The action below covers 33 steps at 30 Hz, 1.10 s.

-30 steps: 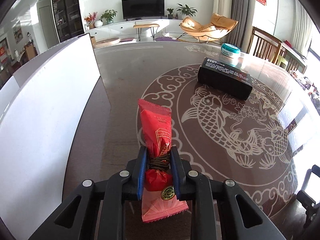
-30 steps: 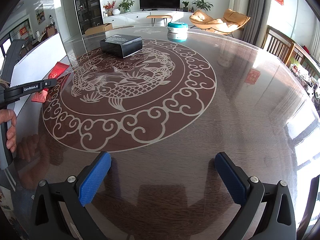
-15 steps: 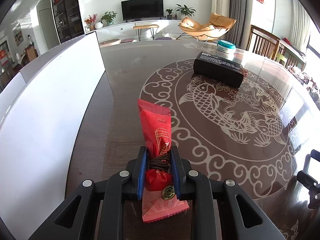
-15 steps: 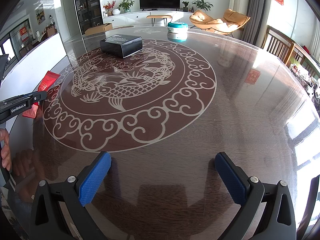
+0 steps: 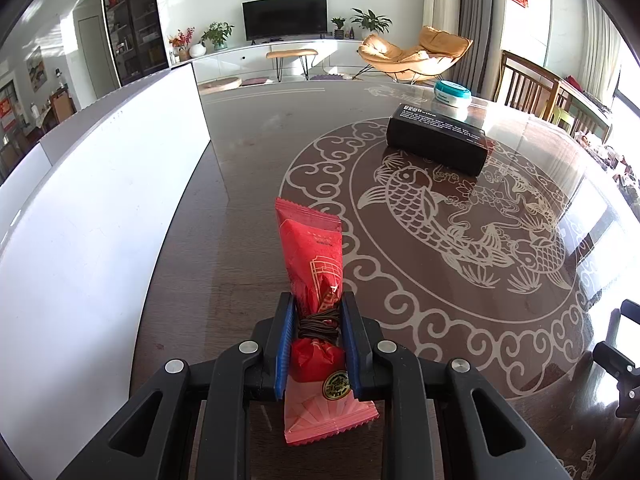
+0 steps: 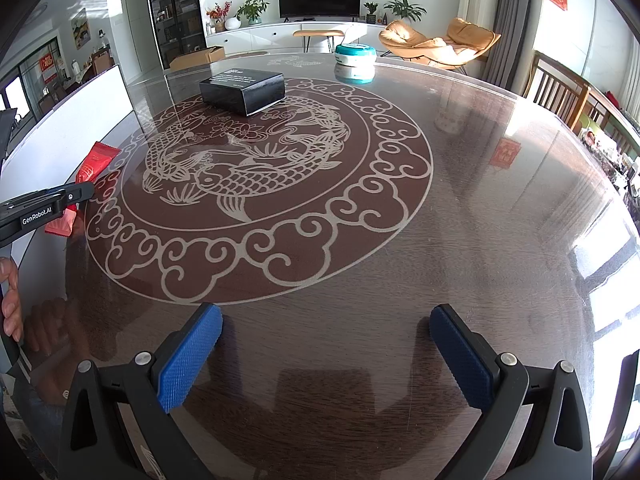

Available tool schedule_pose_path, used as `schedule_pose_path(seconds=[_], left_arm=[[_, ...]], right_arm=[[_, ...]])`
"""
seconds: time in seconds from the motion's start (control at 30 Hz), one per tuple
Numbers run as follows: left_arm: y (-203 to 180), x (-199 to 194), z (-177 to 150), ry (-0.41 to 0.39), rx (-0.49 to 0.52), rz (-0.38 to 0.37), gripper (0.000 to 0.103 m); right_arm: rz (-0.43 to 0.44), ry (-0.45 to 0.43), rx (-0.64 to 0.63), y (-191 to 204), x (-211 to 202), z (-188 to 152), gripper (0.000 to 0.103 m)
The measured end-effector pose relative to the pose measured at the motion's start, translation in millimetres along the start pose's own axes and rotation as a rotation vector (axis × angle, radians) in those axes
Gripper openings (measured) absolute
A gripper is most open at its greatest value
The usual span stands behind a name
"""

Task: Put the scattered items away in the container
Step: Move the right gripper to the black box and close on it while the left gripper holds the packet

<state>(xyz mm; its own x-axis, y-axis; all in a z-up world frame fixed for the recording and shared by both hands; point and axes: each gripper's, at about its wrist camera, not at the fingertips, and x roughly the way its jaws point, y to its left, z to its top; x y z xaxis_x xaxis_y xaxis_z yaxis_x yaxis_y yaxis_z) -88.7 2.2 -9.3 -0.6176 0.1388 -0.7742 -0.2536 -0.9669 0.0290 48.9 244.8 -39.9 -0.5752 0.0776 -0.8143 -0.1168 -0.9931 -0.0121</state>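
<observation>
My left gripper [image 5: 316,300] is shut on a red snack packet [image 5: 312,256], pinched at its string-tied middle, with both ends sticking out. It hangs over the dark table just right of the tall white container wall [image 5: 100,200]. In the right wrist view the same red packet [image 6: 96,160] and left gripper [image 6: 86,192] show at the far left, against the white container [image 6: 80,112]. My right gripper [image 6: 326,320] is open over bare table, with nothing between its blue pads [image 6: 188,356].
A black box [image 5: 436,142] and a teal-and-white tub [image 5: 452,94] sit at the far side of the round carp-patterned table [image 6: 480,200]. A person's hand [image 6: 10,304] holds the left gripper's handle. Wooden chairs stand beyond the table's right edge.
The left gripper has shifted only slightly beside the container wall, still gripping the red packet. The right gripper has kept still and open.
</observation>
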Motion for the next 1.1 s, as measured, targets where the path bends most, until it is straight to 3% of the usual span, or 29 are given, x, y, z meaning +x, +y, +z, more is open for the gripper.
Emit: schedule_pose_path(seconds=[0.07,0.17,0.43,0.77,1.03,1.07,1.1], left_arm=[[-0.3,0.0,-0.1,0.0,0.004,0.005,0.023],[-0.6,0.4,-0.1,0.0,0.005,0.007,0.023],[-0.8,0.4,0.0,0.0,0.012,0.015,0.024],[-5.5,-1.0,-0.9,-0.002,0.024,0.031,0.024],[-4.3,-1.5,-0.7,-0.002,0.019,0.026,0.024],[-3.9,-1.6,-0.7,-0.001,0.017,0.025,0.024],[-3.9,-1.6,-0.7,-0.001,0.017,0.024,0.024]], right_arm=[[0.009,0.002,-0.012,0.2,0.6,1.2,0.103],[0.094,0.006,-0.127,8.5,10.8,14.6,0.103],[0.214,-0.002,-0.298,31.9,73.8,97.8,0.103],[0.187,-0.002,-0.266,62.7,138.9,185.9,0.103],[0.182,-0.003,-0.26,73.6,159.9,216.9,0.103],[0.19,-0.006,-0.27,75.0,159.6,216.9,0.102],[0.203,-0.016,-0.279,76.0,157.7,216.5,0.093]])
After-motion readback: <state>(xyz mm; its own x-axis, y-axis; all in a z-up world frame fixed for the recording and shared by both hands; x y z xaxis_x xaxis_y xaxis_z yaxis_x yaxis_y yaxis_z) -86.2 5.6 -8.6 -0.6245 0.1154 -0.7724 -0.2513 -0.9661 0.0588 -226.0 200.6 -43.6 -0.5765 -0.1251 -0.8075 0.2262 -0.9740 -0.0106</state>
